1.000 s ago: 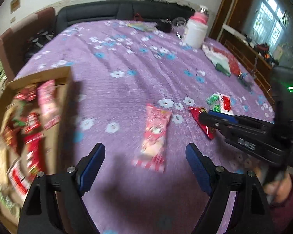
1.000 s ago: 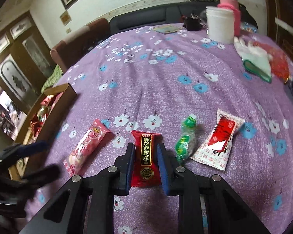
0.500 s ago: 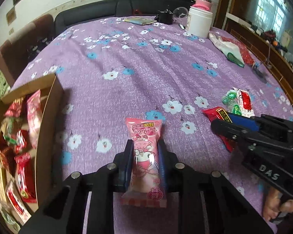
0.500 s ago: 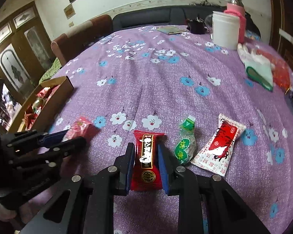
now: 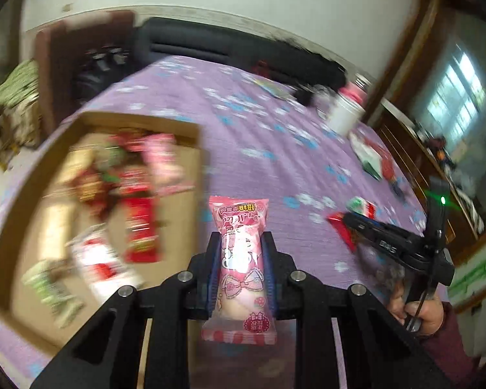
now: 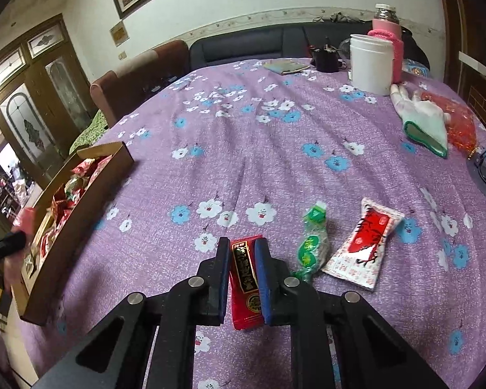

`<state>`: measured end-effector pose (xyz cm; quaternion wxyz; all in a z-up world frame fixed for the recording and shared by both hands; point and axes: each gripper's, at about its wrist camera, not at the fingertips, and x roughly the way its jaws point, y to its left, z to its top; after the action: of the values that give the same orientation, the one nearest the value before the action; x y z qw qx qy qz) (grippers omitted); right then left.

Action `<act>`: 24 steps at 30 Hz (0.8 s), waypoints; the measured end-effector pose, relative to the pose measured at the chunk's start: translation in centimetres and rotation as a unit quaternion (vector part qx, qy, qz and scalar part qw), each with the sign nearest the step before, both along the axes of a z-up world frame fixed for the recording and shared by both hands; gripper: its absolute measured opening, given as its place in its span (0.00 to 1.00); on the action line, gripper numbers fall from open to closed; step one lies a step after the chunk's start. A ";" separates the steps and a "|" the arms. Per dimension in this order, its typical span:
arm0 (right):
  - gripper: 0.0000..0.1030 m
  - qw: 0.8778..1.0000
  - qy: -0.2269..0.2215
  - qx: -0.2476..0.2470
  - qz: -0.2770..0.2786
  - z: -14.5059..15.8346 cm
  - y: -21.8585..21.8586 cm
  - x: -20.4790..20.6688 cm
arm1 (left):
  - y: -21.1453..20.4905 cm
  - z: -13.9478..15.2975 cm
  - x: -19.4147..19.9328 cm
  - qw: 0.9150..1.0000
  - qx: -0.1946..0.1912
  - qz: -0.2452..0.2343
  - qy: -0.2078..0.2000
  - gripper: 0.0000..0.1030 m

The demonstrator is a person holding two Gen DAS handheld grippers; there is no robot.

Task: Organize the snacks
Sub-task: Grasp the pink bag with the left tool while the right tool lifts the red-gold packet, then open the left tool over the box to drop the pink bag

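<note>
Left wrist view: the left gripper (image 5: 241,269) is clamped on the pink packet (image 5: 241,259), pads squeezing its soft middle. The packet's long axis runs straight out along the fingers, with the crimped ends sticking out front and back. It hangs clear of the cloth, and the box (image 5: 178,126) lies just to the left of it and a little beyond, its near wall beside the packet's tip. That is the relation to watch: I judge the drop needs a short swing left over that cardboard wall, and this hand is by far the nearer one. The box is open-topped brown card, shallow, already heaped with glossy red, pink and green wrappers, blurred here.

Right wrist view: the right gripper (image 6: 241,278) has just squeezed in on the red packet (image 6: 244,285), a flat foil sachet with a black and gold label. It too lies lengthwise between the blue pads, low over the purple flowered cloth (image 6: 243,136); whether it is off the cloth I cannot tell. From here the box (image 6: 81,201) sits well off to the left. Just right of the jaws lie a twisted green sweet (image 6: 311,246) and a white and red sachet (image 6: 363,243), both flat on the woven cloth, waiting.
</note>
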<state>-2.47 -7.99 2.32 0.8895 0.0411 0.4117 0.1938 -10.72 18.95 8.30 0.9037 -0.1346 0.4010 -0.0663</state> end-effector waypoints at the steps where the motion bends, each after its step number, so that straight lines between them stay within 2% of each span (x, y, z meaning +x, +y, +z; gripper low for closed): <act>1: 0.16 1.000 -0.002 -0.001 0.006 -0.1 0.2 -0.1 | 1.5 0.0 -0.7 1.000 -0.004 0.015 -0.001 0.22; 3: 0.27 1.000 -0.008 -0.022 0.003 -0.3 0.7 -0.3 | 4.7 -0.1 -2.1 0.999 -0.012 0.048 -0.001 0.22; 4: 0.43 0.999 -0.008 -0.035 0.001 -0.4 1.1 -0.3 | 5.9 -0.2 -2.6 0.998 -0.015 0.060 0.000 0.22; 5: 0.50 0.999 -0.006 -0.043 -0.002 -0.5 1.2 -0.2 | 7.4 -0.4 -3.2 0.997 -0.019 0.074 0.002 0.22; 10: 0.49 0.998 0.013 -0.060 -0.004 -1.0 1.4 0.0 | 11.9 -1.8 -5.0 0.993 -0.030 0.116 0.016 0.22; 13: 0.23 0.995 0.007 -0.097 -0.015 -1.0 2.0 -0.8 | 12.9 -2.4 -5.0 0.992 -0.026 0.122 0.022 0.22; 17: 0.21 0.995 0.002 -0.100 -0.024 -0.6 2.2 -2.0 | 13.7 -3.1 -4.4 0.992 -0.013 0.123 0.034 0.23; 20: 0.21 0.996 -0.002 -0.088 -0.029 0.3 2.4 -2.4 | 14.2 -3.6 -4.0 0.989 0.014 0.141 0.044 0.23; 22: 0.20 0.997 -0.007 -0.076 -0.014 1.5 3.5 -2.8 | 14.7 -3.9 -3.9 0.988 0.023 0.148 0.046 0.26; 23: 0.17 0.997 -0.010 -0.074 -0.006 2.0 4.2 -2.9 | 14.8 -4.0 -3.9 0.988 0.019 0.147 0.046 0.31; 24: 0.17 0.997 -0.013 -0.069 0.009 2.6 5.3 -3.2 | 15.0 -4.1 -3.9 0.988 0.014 0.147 0.044 0.41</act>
<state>-5.62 -2.66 4.97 0.8937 -0.0267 0.4127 0.1739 -14.65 33.95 4.21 0.8868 -0.1822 0.4173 0.0789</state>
